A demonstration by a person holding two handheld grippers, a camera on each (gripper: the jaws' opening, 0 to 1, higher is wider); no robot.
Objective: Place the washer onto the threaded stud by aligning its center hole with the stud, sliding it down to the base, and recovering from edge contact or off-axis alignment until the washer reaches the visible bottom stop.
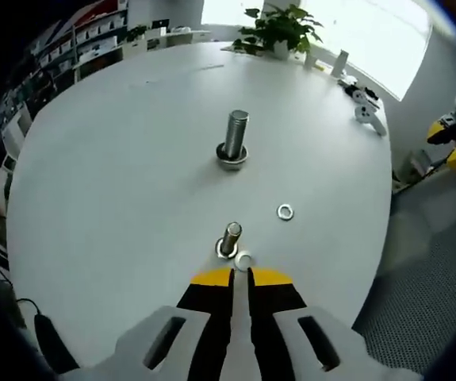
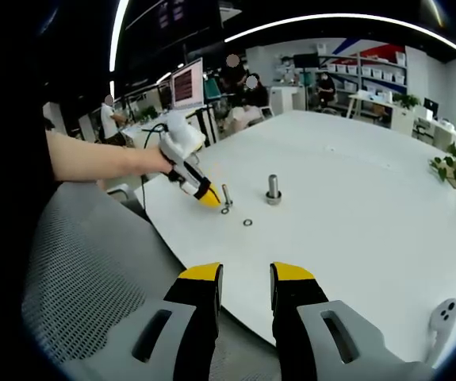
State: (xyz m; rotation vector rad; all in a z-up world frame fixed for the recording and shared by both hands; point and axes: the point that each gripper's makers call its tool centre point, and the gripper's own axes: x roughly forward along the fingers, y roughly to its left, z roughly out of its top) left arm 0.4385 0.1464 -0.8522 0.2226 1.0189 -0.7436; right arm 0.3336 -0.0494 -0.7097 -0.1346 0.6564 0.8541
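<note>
Jaws of left gripper nearly together, pinching a washer at their tips, just at 4 o'clock of the small stud base, touching or nearly so. Loose washer lies at 2 o'clock on the white surface; large bolt stands at 12. Plant at far edge. Right gripper jaws apart, empty, off the surface edge.

A potted plant stands at the white table's far edge; shelves line the wall.
</note>
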